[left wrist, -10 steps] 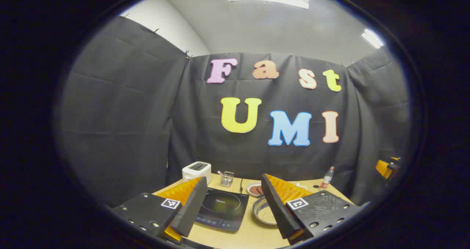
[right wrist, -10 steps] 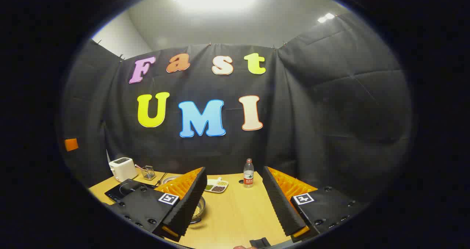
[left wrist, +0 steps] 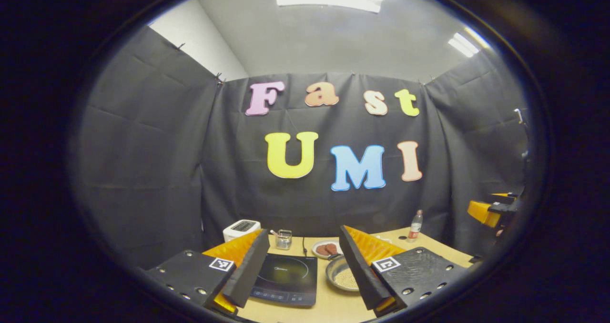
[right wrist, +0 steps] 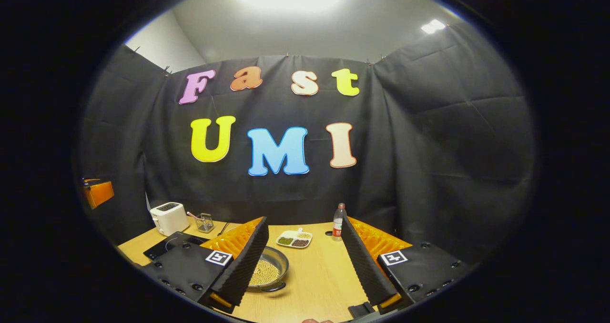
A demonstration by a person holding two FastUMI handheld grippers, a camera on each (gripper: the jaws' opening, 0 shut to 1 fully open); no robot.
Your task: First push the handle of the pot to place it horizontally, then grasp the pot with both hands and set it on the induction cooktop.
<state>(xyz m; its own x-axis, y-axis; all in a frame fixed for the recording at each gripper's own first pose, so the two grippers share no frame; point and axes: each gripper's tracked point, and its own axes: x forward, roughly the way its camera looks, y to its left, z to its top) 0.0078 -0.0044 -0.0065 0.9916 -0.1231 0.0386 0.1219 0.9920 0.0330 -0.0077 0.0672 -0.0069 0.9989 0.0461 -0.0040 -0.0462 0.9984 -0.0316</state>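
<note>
Wooden table [right wrist: 314, 275] carries everything. My left gripper [left wrist: 300, 266] hangs spread wide above the induction cooktop [left wrist: 286, 280], whose printed brand is too small to read. My right gripper [right wrist: 305, 261] is spread too, the pot [right wrist: 271, 270] of grains at its 9 o'clock, beside the cooktop. Bottle [right wrist: 339, 222] label unreadable.

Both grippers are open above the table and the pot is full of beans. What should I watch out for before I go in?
1. The pot holds loose beans; a hard push on its handle may spill them.
2. A plate of patties sits just behind the pot, beside the induction cooktop; a swinging pot might knock it.
3. The left gripper and right gripper hang high with jaws open, so the descent could clip the rim.
</note>
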